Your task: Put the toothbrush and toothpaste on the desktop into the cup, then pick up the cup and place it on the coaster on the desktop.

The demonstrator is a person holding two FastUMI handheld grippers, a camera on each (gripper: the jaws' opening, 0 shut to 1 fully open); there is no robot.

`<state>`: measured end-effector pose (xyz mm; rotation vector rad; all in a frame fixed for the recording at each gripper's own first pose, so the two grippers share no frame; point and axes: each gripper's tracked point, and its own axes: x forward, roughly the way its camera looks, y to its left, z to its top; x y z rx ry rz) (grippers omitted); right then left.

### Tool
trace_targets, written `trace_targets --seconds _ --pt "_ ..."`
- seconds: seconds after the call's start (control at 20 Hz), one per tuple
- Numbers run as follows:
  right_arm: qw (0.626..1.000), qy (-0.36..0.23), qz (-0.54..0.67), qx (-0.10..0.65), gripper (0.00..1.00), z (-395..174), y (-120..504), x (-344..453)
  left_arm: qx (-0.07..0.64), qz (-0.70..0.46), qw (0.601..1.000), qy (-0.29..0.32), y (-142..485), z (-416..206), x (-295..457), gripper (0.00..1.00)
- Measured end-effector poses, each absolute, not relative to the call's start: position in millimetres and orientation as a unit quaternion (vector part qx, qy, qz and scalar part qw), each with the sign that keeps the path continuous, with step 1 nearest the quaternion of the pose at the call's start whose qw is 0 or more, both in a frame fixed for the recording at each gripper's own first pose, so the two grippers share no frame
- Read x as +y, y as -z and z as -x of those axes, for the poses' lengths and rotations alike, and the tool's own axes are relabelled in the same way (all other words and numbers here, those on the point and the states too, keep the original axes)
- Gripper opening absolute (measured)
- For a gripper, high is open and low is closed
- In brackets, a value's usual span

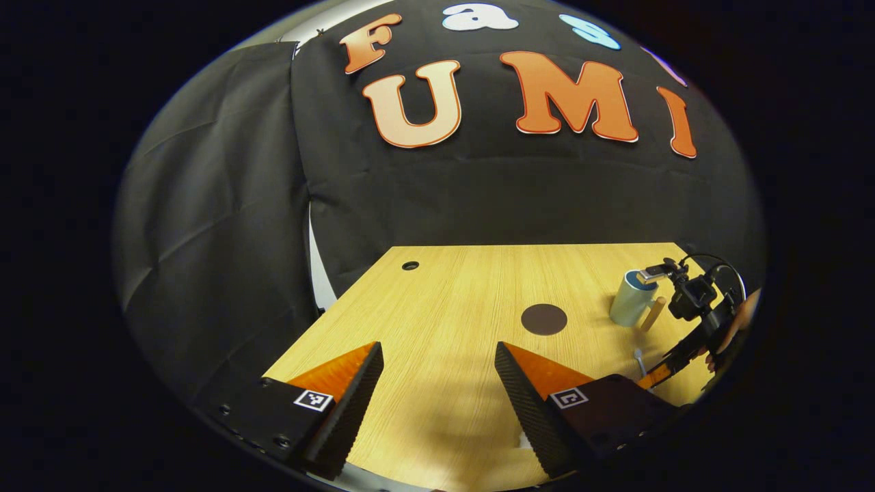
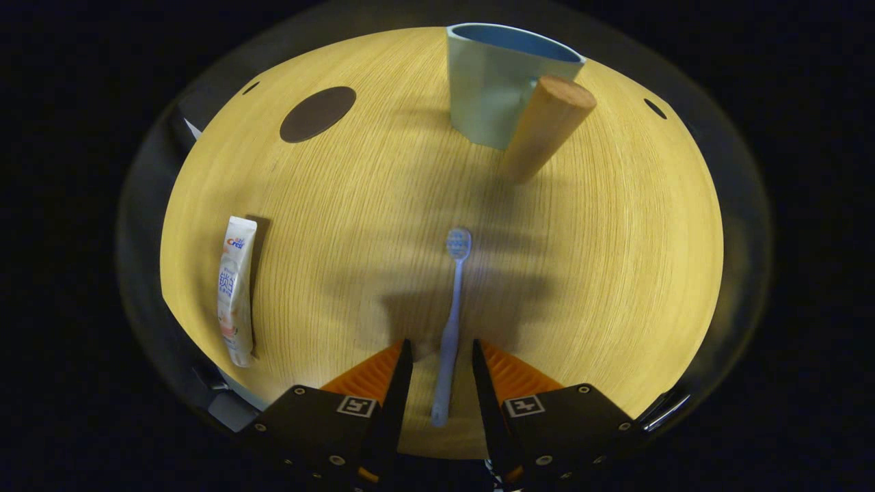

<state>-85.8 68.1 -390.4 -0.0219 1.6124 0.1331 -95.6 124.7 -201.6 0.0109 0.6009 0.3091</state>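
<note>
The right hand-held gripper (image 2: 439,355) sat low over the light wooden tabletop (image 2: 615,273), its fingers straddling the handle of the pale blue toothbrush (image 2: 451,314) without clamping it. Farther off stood the light blue cup with its wooden peg handle (image 2: 499,89); the white toothpaste tube (image 2: 236,287) lay well left, the dark round coaster (image 2: 318,113) beyond. The left hand-held gripper (image 1: 437,359) hung wide open, empty.
</note>
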Motion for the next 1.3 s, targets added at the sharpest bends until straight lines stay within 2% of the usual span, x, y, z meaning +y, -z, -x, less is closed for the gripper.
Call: trace_targets --seconds 0.05,0.1,0.15,0.2,0.3,0.45,0.9,1.15,1.3 --pt "0.692 -0.056 0.019 0.719 0.49 85.9 391.4 65.0 0.297 -0.006 0.943 -0.152 203.0 98.9 124.6 0.99" --pt "0.694 -0.055 0.018 0.717 0.35 84.8 391.8 66.3 0.300 -0.005 0.942 -0.151 204.0 99.6 124.8 0.99" --pt "0.696 -0.054 0.018 0.716 0.30 84.3 390.6 66.1 0.305 -0.004 0.941 -0.146 206.5 101.7 122.1 0.99" --pt "0.700 -0.055 0.014 0.712 0.16 82.7 389.5 66.6 0.310 -0.003 0.940 -0.140 209.3 101.5 119.9 0.99" --pt "0.708 -0.066 -0.002 0.703 0.09 83.1 389.0 70.4 0.323 -0.004 0.939 -0.121 213.0 101.1 112.6 0.99" --pt "0.709 -0.080 -0.031 0.700 0.05 94.8 384.5 74.1 0.343 -0.007 0.935 -0.088 220.9 92.0 98.2 0.98" --pt "0.758 -0.136 -0.059 0.635 0.05 87.6 328.0 64.3 0.436 -0.002 0.900 -0.029 265.0 86.6 45.6 0.99" --pt "0.792 -0.156 -0.055 0.588 0.04 82.3 296.0 60.1 0.494 0.011 0.870 -0.003 296.6 95.8 24.6 0.99" --pt "0.810 -0.148 -0.057 0.565 0.04 73.1 284.2 59.2 0.538 0.023 0.842 0.027 328.1 98.9 11.7 0.99"
